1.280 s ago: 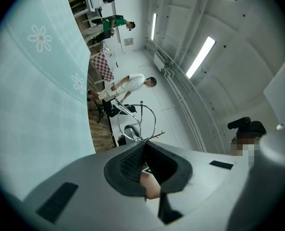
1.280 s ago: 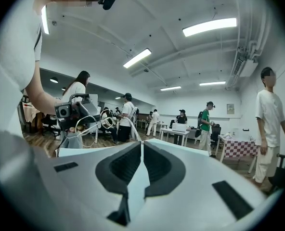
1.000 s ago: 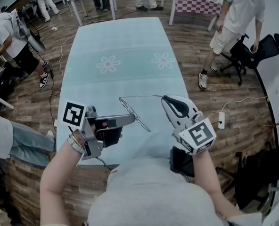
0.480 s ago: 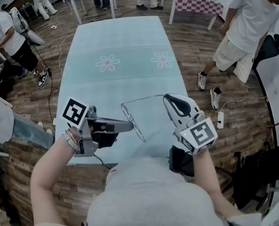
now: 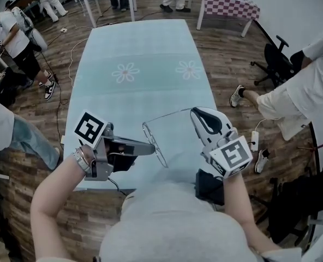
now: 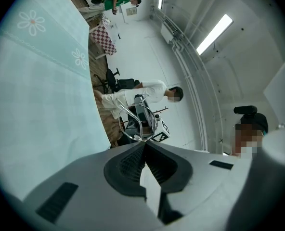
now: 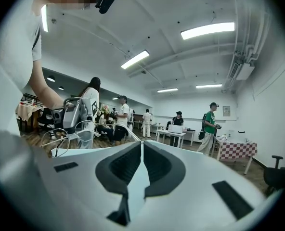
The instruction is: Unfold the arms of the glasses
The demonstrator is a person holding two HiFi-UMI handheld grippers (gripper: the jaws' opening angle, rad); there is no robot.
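You have no words or numbers you can read here. The cubes on your left gripper point(image 5: 153, 148) and right gripper point(image 5: 196, 112) carry only black-and-white square patterns. The sign point(image 7: 226, 110) on the far wall is too small to read.

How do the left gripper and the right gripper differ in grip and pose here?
The left gripper pinches the glasses at the lens rim; the right gripper pinches the end of one arm. The left gripper points sideways at the right gripper; the right gripper points forward along the table. The left gripper is rolled onto its side; the right gripper sits upright. Both are shut on the glasses.
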